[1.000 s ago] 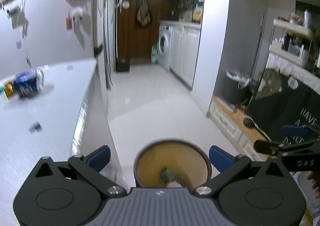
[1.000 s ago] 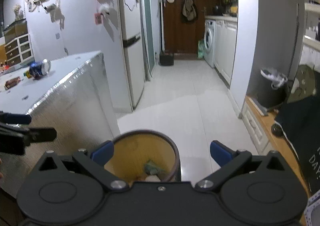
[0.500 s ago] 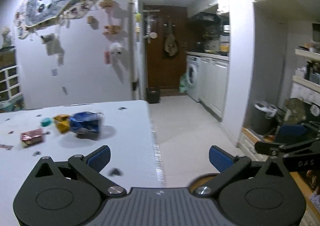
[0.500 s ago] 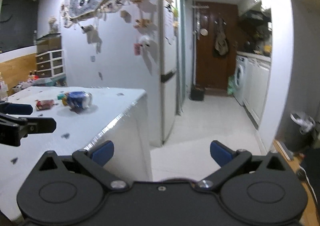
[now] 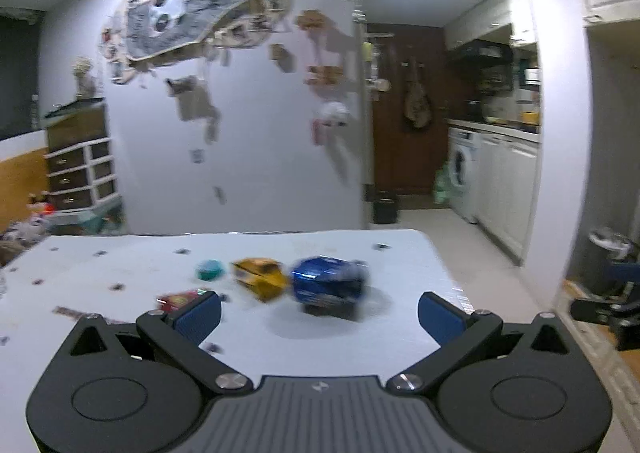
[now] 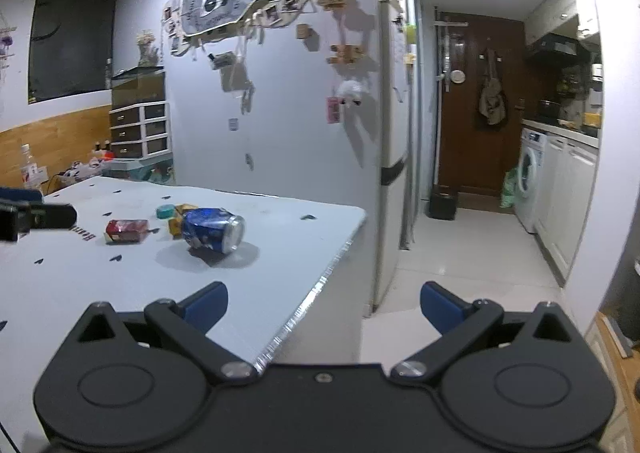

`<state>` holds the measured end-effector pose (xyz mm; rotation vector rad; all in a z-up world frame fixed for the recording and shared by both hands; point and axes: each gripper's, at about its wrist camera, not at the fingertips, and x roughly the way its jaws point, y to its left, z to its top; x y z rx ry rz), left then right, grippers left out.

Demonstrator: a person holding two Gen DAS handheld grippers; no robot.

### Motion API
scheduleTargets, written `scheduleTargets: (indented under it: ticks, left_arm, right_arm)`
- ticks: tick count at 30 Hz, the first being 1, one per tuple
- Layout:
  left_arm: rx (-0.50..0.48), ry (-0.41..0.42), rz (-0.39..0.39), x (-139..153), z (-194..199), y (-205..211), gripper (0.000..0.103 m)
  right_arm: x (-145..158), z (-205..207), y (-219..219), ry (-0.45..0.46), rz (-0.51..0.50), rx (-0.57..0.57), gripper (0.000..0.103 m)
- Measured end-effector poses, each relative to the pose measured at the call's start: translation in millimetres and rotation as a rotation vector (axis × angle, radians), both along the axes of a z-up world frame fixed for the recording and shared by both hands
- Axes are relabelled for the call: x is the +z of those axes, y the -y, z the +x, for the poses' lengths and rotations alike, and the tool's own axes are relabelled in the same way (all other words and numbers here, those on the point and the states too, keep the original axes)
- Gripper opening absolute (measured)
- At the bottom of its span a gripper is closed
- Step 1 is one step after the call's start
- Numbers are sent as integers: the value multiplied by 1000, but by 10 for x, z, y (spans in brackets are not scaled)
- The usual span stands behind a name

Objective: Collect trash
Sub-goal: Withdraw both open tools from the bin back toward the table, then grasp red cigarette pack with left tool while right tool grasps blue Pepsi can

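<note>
Hovering over white bench point(image 5: 120, 277), left claw point(image 5: 318, 311) spread wide and empty, right claw point(image 6: 324, 303) likewise, crushed blue can point(image 5: 328, 283) lying beside yellow wrapper point(image 5: 262, 277).

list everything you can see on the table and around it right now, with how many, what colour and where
Table: one, white, left half of the right wrist view.
Crushed can: one, blue, lying on its side on the table, nearest the table's edge.
Yellow carton: one, yellow, on the table just left of the can.
Round lid: one, teal, left of the carton.
Red packet: one, red, left of the can.
Fridge: one, white, behind the table.
Washing machine: one, white, far right by the cabinets.
Door: one, dark brown, end of the hallway.
Drawer unit: one, white and dark, far left wall.
Left gripper: one, black with blue pads, open, facing the can.
Right gripper: one, same colours, open, over the table's edge.
</note>
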<state>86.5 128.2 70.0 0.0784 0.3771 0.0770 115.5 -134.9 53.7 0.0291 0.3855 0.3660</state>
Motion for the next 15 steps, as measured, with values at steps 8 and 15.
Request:
scheduleTargets:
  ticks: [8,15]
  left_arm:
    - [162,-15,48,-38,478,-874,103]
    - [284,-79,-41,-329,1078,-1506,103]
  right_arm:
    - [-17,378,-502,-6,-15,52,103]
    - [-73,620,-816,-13,-12,79,103]
